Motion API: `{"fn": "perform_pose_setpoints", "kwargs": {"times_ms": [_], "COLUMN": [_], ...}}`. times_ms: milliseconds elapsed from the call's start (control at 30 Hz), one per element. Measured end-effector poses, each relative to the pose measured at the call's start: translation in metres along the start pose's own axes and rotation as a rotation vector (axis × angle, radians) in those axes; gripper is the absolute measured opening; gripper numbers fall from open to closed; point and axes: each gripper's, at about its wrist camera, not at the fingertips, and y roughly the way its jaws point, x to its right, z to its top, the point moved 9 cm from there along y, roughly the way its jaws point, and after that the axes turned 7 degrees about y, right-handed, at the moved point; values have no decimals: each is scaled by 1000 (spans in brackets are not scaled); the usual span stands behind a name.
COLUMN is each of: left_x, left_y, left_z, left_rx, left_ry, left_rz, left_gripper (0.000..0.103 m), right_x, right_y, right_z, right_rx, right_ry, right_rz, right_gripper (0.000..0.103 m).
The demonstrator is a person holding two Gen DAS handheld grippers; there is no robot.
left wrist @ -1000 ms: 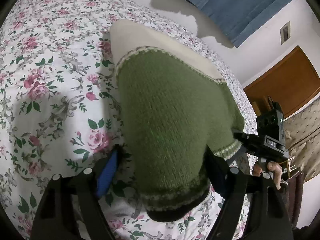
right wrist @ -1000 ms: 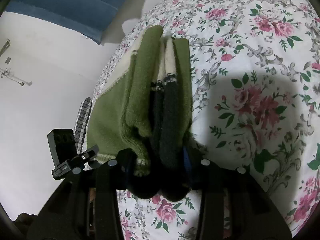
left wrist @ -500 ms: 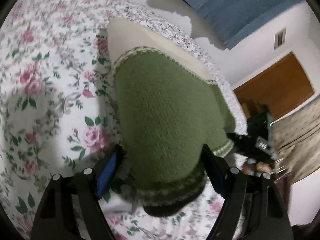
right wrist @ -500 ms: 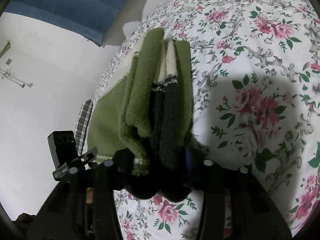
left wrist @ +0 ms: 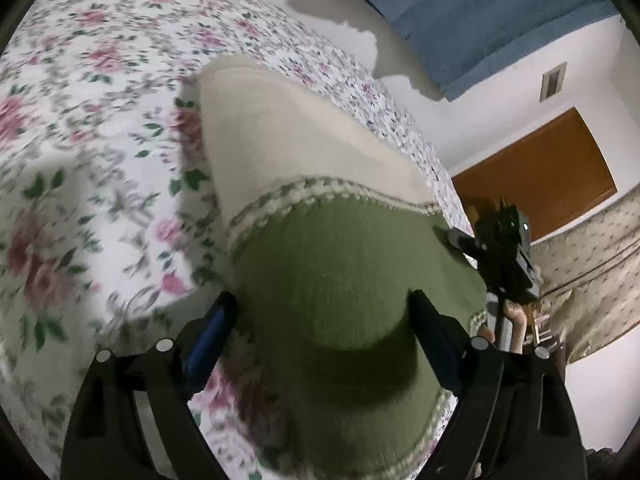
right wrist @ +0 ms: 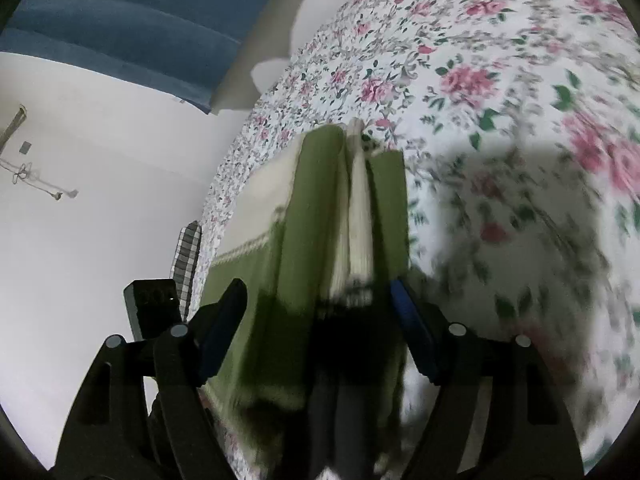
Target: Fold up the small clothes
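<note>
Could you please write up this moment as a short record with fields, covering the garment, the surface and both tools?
garment: green and cream knitted sweater, folded, lying on the bed
surface: floral bedsheet
left tool: jaws opening, sweater between them, pads clear of it
right tool: jaws opening, astride the sweater's layered edge, pads clear of it
background: blue curtain, brown door
image quality: motion blur in both views

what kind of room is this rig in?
Most likely a home bedroom: the green knit garment lies on a floral bedsheet covering a bed, with a blue curtain on the white wall and a wooden door beyond.
</note>
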Motion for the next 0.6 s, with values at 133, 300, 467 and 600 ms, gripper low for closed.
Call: {"fn": "perform_pose_setpoints", "kwargs": {"times_ms": [133,300,467,600], "left_x": [-4,2,6,7], "left_y": [11,16,10,7], "left_z": [2,5,5,7], "left_rx": [-15,-16,12,35], "left_ry": [-48,-35,9,36], "left_rz": [-37,-1,49,74], "left_gripper": [86,80,70,64], "right_x": [1,0,-5,-19], "right_y": [11,23,24,19], "right_z": [4,-4,-5,-11], "right_rx": [-2,-25,15,66], "right_ry": [-17,-75,-81,-124], "right_rz": [0,-64,-64,-80], "right_gripper": [76,53,41,38]}}
